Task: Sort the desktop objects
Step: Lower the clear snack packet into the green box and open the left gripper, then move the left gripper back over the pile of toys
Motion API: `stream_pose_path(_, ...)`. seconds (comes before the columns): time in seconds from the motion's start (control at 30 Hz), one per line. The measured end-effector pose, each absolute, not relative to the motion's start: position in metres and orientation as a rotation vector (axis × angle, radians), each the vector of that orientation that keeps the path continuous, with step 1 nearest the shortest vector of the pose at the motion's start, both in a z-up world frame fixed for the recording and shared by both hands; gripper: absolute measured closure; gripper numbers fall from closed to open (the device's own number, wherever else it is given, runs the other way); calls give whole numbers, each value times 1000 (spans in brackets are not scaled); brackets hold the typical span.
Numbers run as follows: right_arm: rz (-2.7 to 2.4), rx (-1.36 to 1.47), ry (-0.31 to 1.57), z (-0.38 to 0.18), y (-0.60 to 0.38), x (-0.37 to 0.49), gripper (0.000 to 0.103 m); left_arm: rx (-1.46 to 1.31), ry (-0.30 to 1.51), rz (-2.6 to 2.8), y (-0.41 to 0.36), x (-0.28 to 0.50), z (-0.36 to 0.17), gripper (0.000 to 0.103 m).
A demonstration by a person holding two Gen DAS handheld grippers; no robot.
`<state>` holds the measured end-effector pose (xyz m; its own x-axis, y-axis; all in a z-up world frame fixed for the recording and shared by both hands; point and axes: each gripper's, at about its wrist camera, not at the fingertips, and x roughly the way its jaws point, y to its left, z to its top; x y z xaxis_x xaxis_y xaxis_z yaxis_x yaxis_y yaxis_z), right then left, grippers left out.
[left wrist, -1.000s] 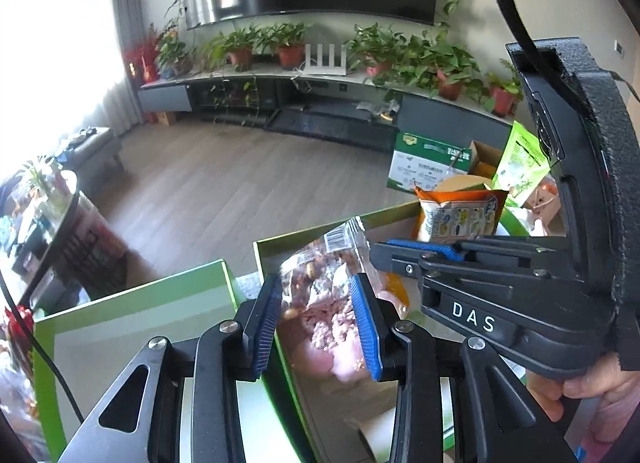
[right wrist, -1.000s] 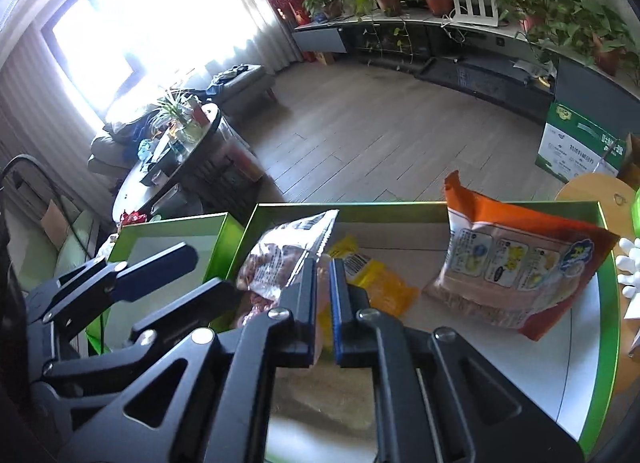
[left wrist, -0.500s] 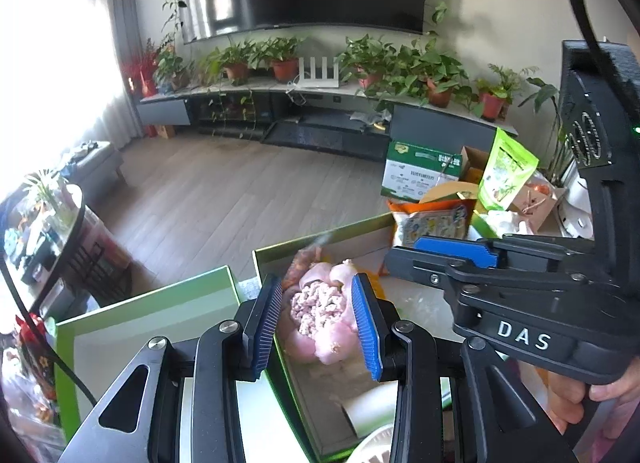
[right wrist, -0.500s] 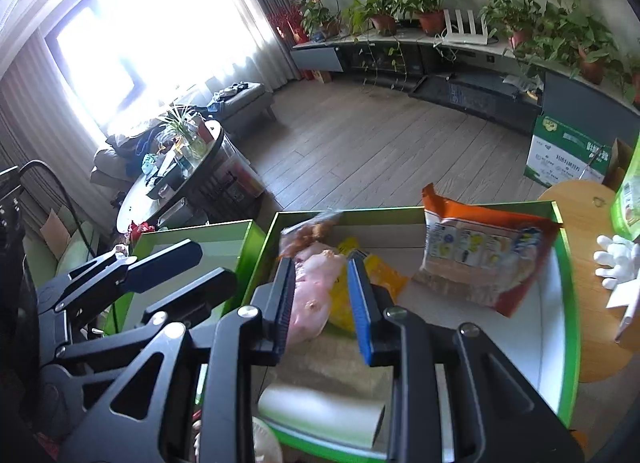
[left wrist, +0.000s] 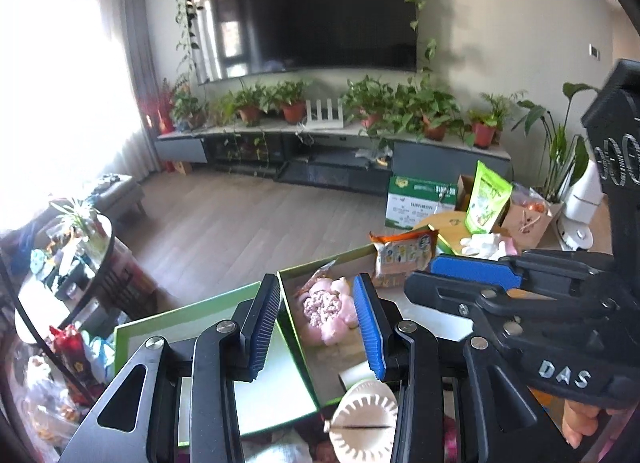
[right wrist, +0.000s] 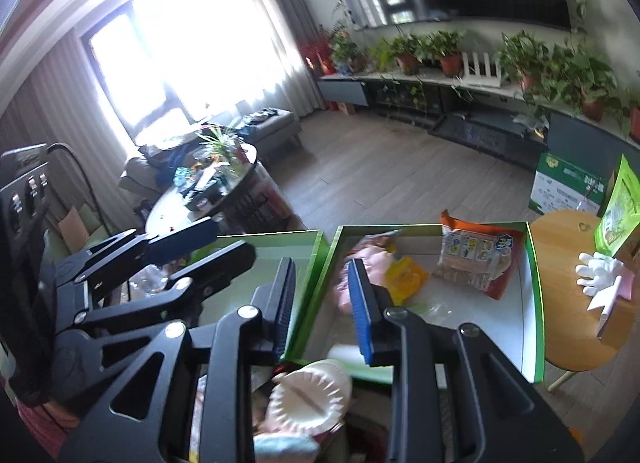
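Snack bag (left wrist: 326, 309), the pink one, lies at the left end of our green tray (right wrist: 534, 303), released. Left claw (left wrist: 316, 329) and right claw (right wrist: 322, 305), jaws just opened, stand narrowly parted and empty. Next we choose the white dumpling press (right wrist: 308, 395).

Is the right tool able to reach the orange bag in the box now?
Probably yes: the orange bag leans at the box's far side with nothing over it, and the right tool is open and holds nothing.
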<state>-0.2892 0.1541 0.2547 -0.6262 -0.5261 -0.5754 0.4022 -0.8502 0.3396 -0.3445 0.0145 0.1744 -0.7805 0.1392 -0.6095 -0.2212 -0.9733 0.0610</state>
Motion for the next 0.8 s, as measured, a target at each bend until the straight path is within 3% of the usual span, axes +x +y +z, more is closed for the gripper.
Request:
stream_pose_path(0.27, -2474, 830, -150, 290, 148, -221, 74, -891, 159, 2809, 5, -296, 195, 63)
stream_pose_path(0.5, -2491, 799, -139, 303, 150, -187, 71, -860, 130, 2851, -3, -267, 204, 44)
stream_pose_path(0.6, -2484, 804, -151, 302, 150, -175, 66, -856, 130, 2842, -4, -256, 203, 43)
stream_pose_path(0.8, -2479, 799, -130, 301, 147, -151, 65, -858, 140, 2824, -1, -236, 195, 43)
